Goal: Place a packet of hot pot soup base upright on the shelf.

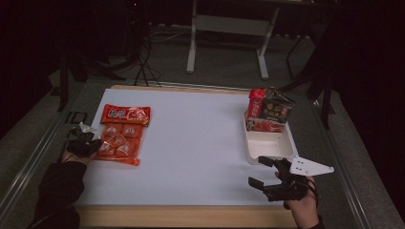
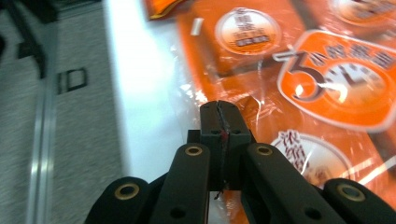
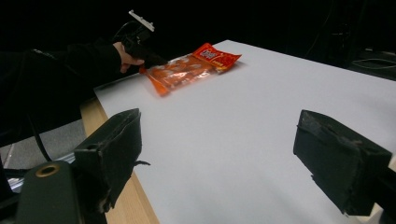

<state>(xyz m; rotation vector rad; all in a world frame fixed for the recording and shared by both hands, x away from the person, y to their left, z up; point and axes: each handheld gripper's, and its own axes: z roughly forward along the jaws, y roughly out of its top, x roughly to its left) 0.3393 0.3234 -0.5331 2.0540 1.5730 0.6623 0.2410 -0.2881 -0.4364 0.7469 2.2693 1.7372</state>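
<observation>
While looking down over the bench (image 1: 200, 143), took the white tray (image 1: 249, 143) at its right side as the marker for everything else. Found a red carton (image 1: 256, 102) and a dark packet (image 1: 277, 109) propped at the tray's far end, with its near half bare. Found the orange multipack (image 1: 119, 140) well apart from the tray, across the bench toward the opposite edge, lying flat. Noted a red snack bag (image 1: 125, 114) touching the multipack's far end, equally distant from the tray.

Saw the left hand-held gripper (image 2: 220, 108) pressed together on the multipack's outer edge, the side turned away from the tray, with a sliver of film seemingly nipped between the jaws. Saw the right hand-held gripper (image 1: 260, 171) spread wide and holding nothing, hovering just beside the tray's near corner.

Judged the step as the pick-up of the multipack, grip made but pack not yet lifted. Judged the next move to call for a gentle lift and carry across to the tray, minding so thin a pinch on slippery film.
</observation>
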